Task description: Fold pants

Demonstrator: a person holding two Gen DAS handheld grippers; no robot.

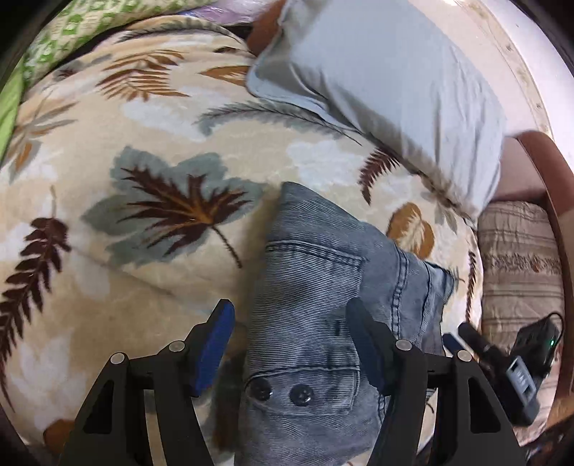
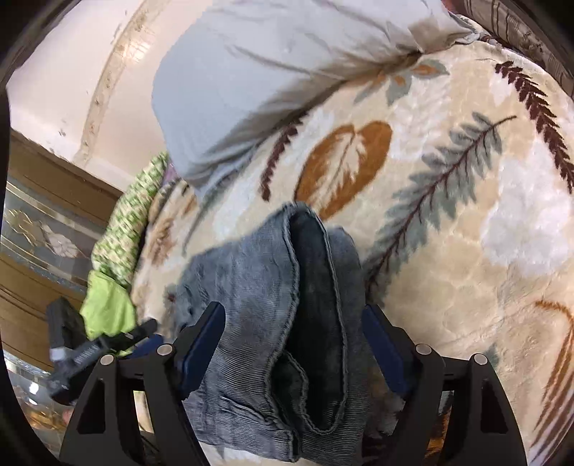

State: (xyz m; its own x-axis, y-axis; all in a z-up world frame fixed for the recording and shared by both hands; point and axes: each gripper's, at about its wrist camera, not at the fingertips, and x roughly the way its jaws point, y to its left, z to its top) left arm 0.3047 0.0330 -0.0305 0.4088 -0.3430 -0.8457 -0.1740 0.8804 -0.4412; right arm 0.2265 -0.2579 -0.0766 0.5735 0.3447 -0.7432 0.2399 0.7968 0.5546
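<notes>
left gripper (image 1: 290, 322): two black fingers with blue pads, spread wide, gripping nothing. between the jaws lies one pair of faded blue corduroy-textured denim pants (image 1: 315, 294), bunched lengthwise. two dark round buttons (image 1: 281, 392) sit on the cloth nearest the jaw base; one stitched pocket edge lies just beyond the fingertips. the right pad touches the fabric; the left pad stands apart from it.

right gripper (image 2: 294, 319): two fingers, spread wide, the same pants (image 2: 272, 297) lying between them with one opening of the cloth, its dark inside showing, facing the camera. whether the pads press the cloth cannot be told.

under the pants: one cream plush blanket with brown and grey leaf print (image 1: 150, 200). beyond the fingertips: one pale grey pillow (image 1: 387, 89). far left of the left jaws: one green patterned cloth (image 1: 71, 32).
</notes>
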